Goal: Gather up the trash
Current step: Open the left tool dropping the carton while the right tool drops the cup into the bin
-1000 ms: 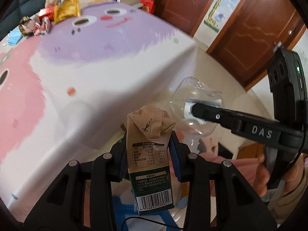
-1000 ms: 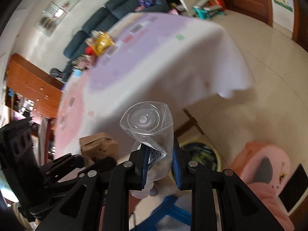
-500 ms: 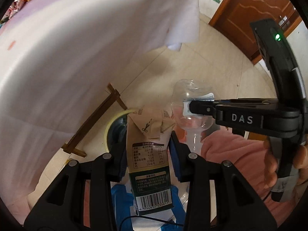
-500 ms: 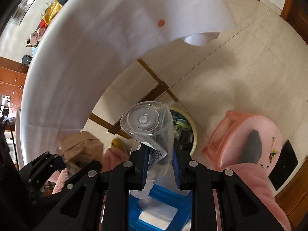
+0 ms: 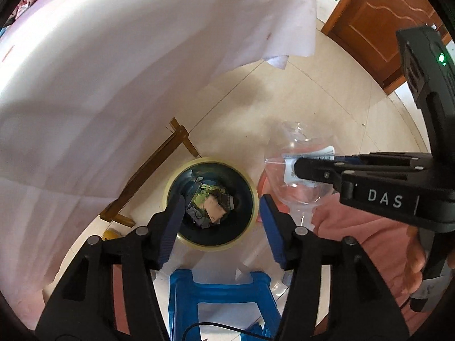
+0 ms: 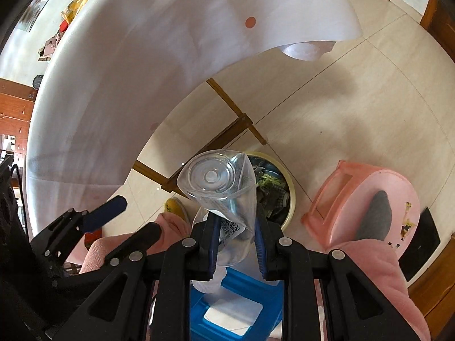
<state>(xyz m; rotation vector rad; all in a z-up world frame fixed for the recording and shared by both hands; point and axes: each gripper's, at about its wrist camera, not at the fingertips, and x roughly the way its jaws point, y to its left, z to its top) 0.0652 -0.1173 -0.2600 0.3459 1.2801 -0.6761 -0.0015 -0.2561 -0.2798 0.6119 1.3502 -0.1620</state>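
Clear plastic bottle (image 6: 224, 196) clenched in right tool (image 6: 234, 244), hiding half the bin (image 6: 288, 196), left tool (image 5: 219, 221) opening, empty.

The left claw (image 5: 219, 221) points steeply down, its jaws opening with nothing between them. The right claw (image 6: 236, 244), also aimed steeply down just beside it, has its jaws closed on a crushed clear bottle (image 6: 224, 187).

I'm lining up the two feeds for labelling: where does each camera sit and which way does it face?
Left wrist: on the left gripper, looking steeply down at the trash bin; right gripper and a hand show at right.
Right wrist: on the right gripper, facing down past its clear bottle; pink sleeves show.
Shared: bin, tablecloth, blue stool.
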